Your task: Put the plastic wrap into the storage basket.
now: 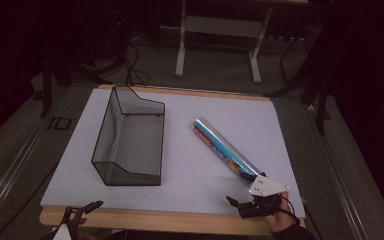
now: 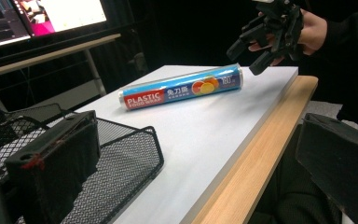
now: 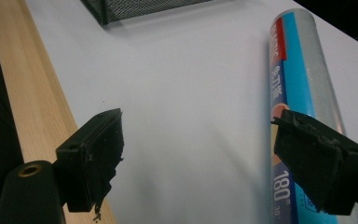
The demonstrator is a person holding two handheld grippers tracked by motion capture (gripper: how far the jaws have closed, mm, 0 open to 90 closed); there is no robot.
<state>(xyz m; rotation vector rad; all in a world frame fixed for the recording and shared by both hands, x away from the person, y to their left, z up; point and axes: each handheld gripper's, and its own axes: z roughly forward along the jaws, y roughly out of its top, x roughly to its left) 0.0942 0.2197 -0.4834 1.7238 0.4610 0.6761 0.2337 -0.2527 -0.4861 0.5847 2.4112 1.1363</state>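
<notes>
In the high view, a roll of plastic food wrap (image 1: 226,149) is seen lying diagonally on the white worktop (image 1: 195,172), right of centre in the frame, its lower end just beside the right gripper (image 1: 242,192) at the lower right. A black wire-mesh basket (image 1: 130,137) stands left of centre, well apart from the roll. The left gripper (image 1: 82,210) is seen at the bottom left, over the wooden front edge (image 1: 155,220) of the worktop, its fingers spread with nothing between them. In the left gripper view, the roll (image 2: 182,92) is observed above centre, lying flat on the white surface, with the right gripper (image 2: 261,42) held by a hand (image 2: 307,30) in the upper right, just above the roll's far end. The mesh basket (image 2: 121,163) is noted at lower left, behind the near finger (image 2: 56,158); the fingers are wide apart and empty. In the right gripper view, the fingers (image 3: 95,149) are recorded as open and gripping nothing; the roll (image 3: 303,93) lies at the right of the frame, partly behind the right-hand finger, whether touching it cannot be told.
</notes>
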